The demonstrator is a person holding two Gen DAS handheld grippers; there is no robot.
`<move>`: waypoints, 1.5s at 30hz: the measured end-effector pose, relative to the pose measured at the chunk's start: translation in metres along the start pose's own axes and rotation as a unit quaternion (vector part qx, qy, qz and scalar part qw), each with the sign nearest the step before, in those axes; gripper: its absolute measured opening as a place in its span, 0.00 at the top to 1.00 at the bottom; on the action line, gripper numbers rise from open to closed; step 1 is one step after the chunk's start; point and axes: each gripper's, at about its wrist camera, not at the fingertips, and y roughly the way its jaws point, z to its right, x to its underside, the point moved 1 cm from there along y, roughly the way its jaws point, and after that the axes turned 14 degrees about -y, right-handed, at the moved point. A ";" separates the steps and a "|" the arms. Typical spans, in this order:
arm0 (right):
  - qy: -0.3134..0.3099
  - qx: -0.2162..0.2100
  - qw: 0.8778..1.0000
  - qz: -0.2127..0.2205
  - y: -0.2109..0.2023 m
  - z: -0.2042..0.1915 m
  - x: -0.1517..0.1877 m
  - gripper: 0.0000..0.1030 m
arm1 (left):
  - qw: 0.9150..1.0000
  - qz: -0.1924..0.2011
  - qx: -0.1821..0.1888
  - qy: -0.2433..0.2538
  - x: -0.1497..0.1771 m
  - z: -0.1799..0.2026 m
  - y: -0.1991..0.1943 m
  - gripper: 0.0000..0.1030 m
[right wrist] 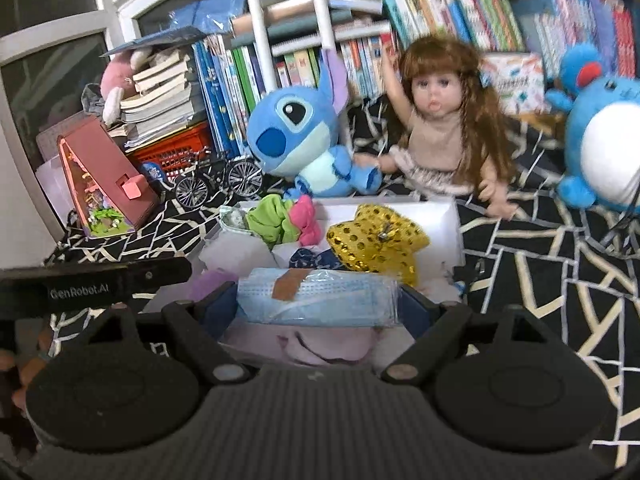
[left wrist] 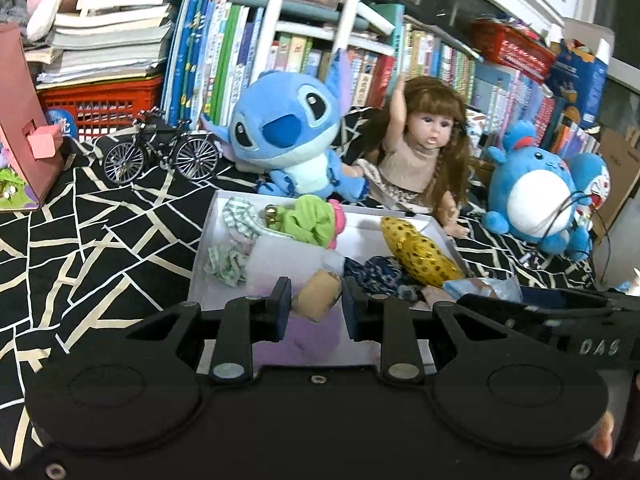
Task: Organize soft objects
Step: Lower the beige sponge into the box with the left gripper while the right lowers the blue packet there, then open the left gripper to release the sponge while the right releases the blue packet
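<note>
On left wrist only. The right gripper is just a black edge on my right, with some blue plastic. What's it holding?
Observer: Right gripper has its fingers clamped on a pack of blue face masks, gripped end to end.
Operator: Sealed?
Observer: A brown tape strip sits on its clear wrap.
Operator: The gold item looks like a lump here.
Observer: From the right wrist, the gold item is a sequinned star with a small metal clip on top.
</note>
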 end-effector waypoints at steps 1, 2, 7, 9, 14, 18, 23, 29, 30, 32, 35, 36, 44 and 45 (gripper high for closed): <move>0.007 -0.005 1.000 -0.007 0.004 0.003 -0.003 0.18 | 1.000 -0.004 -0.001 -0.004 -0.003 -0.002 0.004 0.75; 0.012 -0.008 1.000 -0.014 0.007 0.005 -0.006 0.18 | 1.000 -0.006 -0.005 -0.008 -0.006 -0.003 0.007 0.75; 0.026 -0.016 0.998 -0.050 0.026 0.013 -0.014 0.18 | 1.000 -0.018 -0.021 -0.006 -0.011 -0.009 0.024 0.75; 0.033 -0.021 0.997 -0.061 0.033 0.014 -0.014 0.18 | 0.999 -0.024 -0.024 -0.010 -0.012 -0.011 0.029 0.75; 0.031 -0.023 0.997 -0.074 0.046 0.011 -0.015 0.18 | 0.999 -0.034 -0.033 -0.020 -0.010 -0.018 0.039 0.75; 0.023 -0.019 0.996 -0.081 0.056 0.007 -0.018 0.18 | 0.998 -0.038 -0.037 -0.023 -0.009 -0.022 0.044 0.75; 0.003 -0.012 0.996 -0.089 0.067 -0.001 -0.021 0.18 | 0.998 -0.040 -0.038 -0.035 -0.009 -0.028 0.049 0.75; -0.017 0.000 0.995 -0.095 0.078 -0.009 -0.021 0.17 | 0.997 -0.046 -0.032 -0.049 -0.006 -0.037 0.054 0.75; -0.022 0.003 0.995 -0.095 0.080 -0.010 -0.021 0.17 | 0.997 -0.047 -0.029 -0.052 -0.005 -0.037 0.054 0.75; -0.029 0.008 0.995 -0.095 0.082 -0.012 -0.020 0.16 | 0.997 -0.045 -0.026 -0.054 -0.004 -0.039 0.055 0.75; -0.042 0.014 0.995 -0.095 0.085 -0.014 -0.018 0.15 | 0.997 -0.047 -0.027 -0.055 -0.003 -0.041 0.057 0.74; -0.046 0.015 0.994 -0.095 0.085 -0.015 -0.018 0.15 | 0.997 -0.047 -0.027 -0.056 -0.002 -0.042 0.057 0.74; -0.040 0.014 0.995 -0.086 0.086 -0.013 -0.016 0.11 | 0.998 -0.045 -0.026 -0.046 0.000 -0.040 0.056 0.61; -0.039 0.013 0.996 -0.085 0.086 -0.013 -0.016 0.11 | 0.998 -0.045 -0.026 -0.047 0.000 -0.040 0.056 0.61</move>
